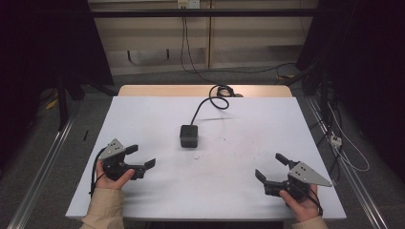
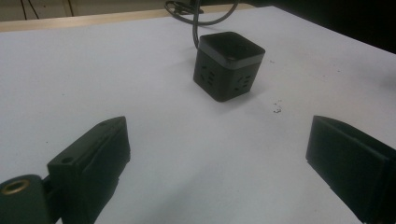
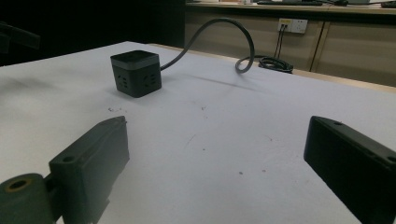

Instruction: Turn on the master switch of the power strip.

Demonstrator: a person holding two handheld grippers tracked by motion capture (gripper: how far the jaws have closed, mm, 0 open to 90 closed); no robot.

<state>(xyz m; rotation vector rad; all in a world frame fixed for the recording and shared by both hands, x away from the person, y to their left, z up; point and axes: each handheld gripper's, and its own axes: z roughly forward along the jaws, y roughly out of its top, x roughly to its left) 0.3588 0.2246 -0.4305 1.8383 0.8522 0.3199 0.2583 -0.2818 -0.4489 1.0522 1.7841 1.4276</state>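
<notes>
We hold the left gripper [image 1: 142,157] and right gripper [image 1: 270,166] low, jaws spread and empty, both aimed at the socket cube [image 1: 189,136] mid-table [image 1: 248,124], ready to approach.

So the table [image 1: 143,191] has a white top with a strip of bare wood showing along the far edge. Sitting on it, around the middle and a bit toward the back, is a black cube [image 1: 189,136] with sockets on its sides. Its cable [image 1: 203,107] arcs up and loops near the far edge. A few dark specks [image 2: 277,110] sit just beside the cube.
</notes>
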